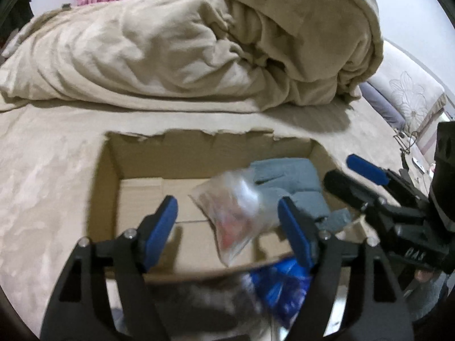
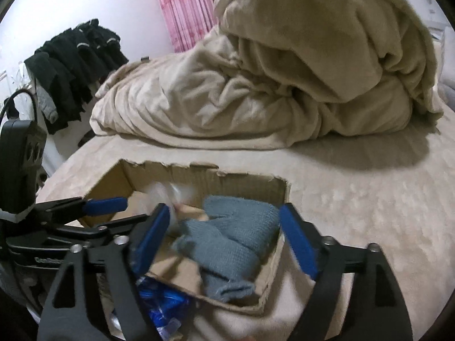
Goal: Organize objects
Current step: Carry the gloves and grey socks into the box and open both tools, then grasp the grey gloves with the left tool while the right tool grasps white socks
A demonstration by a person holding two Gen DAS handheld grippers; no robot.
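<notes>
An open cardboard box (image 1: 199, 137) (image 2: 184, 170) with torn rims sits on the beige bed. A blue-grey knitted garment (image 1: 287, 176) (image 2: 233, 236) lies in its right part. A clear plastic bag (image 1: 236, 207) (image 2: 167, 193) with something red inside shows blurred over the box floor. It lies in line with the gap of my left gripper (image 1: 227, 200) (image 2: 125, 211), and neither pad touches it. That gripper is open. My right gripper (image 2: 224, 207) (image 1: 347, 170) is open above the knitted garment, holding nothing.
A heaped beige duvet (image 1: 199, 42) (image 2: 284, 71) fills the bed behind the box. Blue plastic packaging (image 1: 281, 289) (image 2: 162, 298) lies just in front of the box's near wall. Dark clothes (image 2: 71, 65) hang at the left, and a pillow (image 1: 406, 91) lies at the far right.
</notes>
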